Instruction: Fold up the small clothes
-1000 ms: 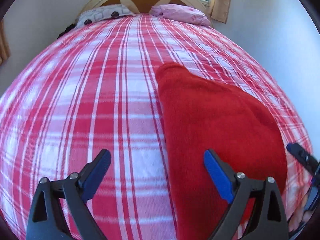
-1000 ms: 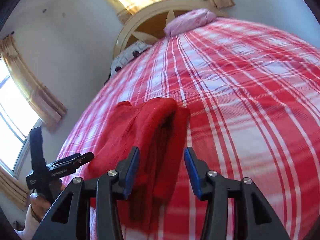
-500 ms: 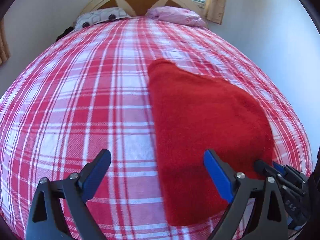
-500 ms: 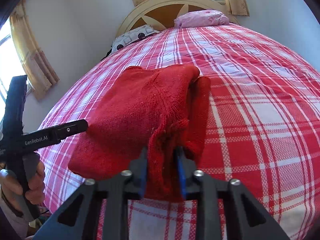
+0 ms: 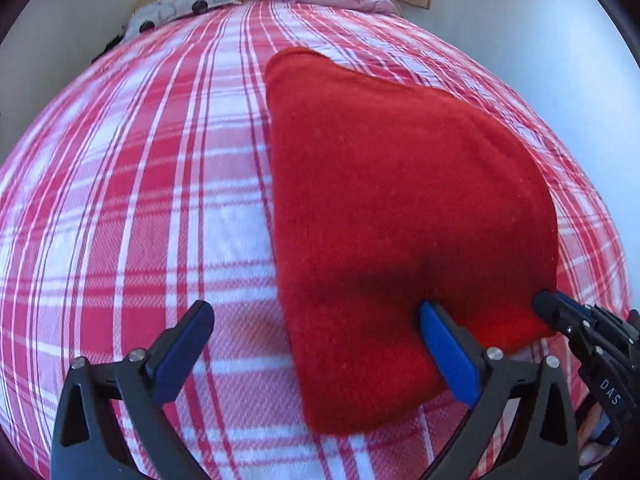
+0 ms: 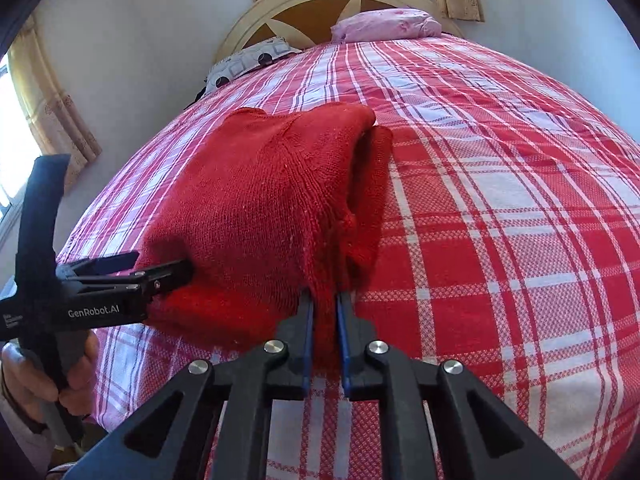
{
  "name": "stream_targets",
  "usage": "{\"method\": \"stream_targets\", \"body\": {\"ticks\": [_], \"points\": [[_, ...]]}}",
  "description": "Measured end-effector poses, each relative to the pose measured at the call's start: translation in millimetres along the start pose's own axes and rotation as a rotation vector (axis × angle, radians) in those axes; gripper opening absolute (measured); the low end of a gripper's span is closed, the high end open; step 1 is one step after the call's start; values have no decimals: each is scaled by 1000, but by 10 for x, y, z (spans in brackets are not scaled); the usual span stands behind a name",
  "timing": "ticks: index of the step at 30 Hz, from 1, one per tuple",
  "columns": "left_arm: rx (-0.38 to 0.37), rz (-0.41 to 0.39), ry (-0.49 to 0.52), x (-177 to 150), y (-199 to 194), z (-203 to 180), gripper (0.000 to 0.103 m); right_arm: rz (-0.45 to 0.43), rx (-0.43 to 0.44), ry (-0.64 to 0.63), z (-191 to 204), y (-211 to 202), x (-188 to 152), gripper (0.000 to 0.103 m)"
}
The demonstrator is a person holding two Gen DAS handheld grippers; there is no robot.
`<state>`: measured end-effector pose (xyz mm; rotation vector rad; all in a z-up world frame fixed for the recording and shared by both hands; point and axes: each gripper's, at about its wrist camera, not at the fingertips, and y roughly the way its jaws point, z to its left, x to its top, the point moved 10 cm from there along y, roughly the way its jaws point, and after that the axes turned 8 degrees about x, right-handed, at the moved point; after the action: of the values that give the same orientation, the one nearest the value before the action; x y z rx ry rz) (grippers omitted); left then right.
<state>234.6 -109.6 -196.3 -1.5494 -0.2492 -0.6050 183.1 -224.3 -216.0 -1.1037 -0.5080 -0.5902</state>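
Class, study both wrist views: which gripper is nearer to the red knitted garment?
Right. The right gripper is shut on the red knitted garment at its near edge. The left gripper is open, straddling the garment's near-left corner without clamping it.

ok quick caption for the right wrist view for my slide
Right gripper shut on the near edge of a folded red sweater on a plaid bed, with the open left gripper at its other corner.
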Motion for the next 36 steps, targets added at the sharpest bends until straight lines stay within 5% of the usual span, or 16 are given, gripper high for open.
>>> {"method": "stream_targets", "body": {"ticks": [5,10,15,19,22,24,26,29,33,36], "points": [[-27,-31,15,18,-216,104,103,7,49,-27,68,-237,33,15],[-60,-94,-37,333,-379,243,103,-154,2,-65,26,-543,601,16],[45,-143,-57,722,-229,362,103,-141,45,-114,191,-148,1157,16],[67,-103,-76,890,67,328,103,-57,-89,-161,59,450,1446,16],[88,-69,-39,880,280,192,103,47,-52,-162,-30,810,1377,16],[77,-70,-18,838,303,104,103,96,-137,-218,-170,931,1229,16],[93,-86,15,839,304,-8,103,76,-168,-217,-276,890,1166,21],[160,-124,79,889,265,-85,103,34,-89,-49,-484,842,1138,28],[194,-137,104,933,213,-20,103,2,-37,-1,-433,758,1184,32],[205,-147,104,942,149,48,103,-64,-21,48,-384,544,1199,55]]}}
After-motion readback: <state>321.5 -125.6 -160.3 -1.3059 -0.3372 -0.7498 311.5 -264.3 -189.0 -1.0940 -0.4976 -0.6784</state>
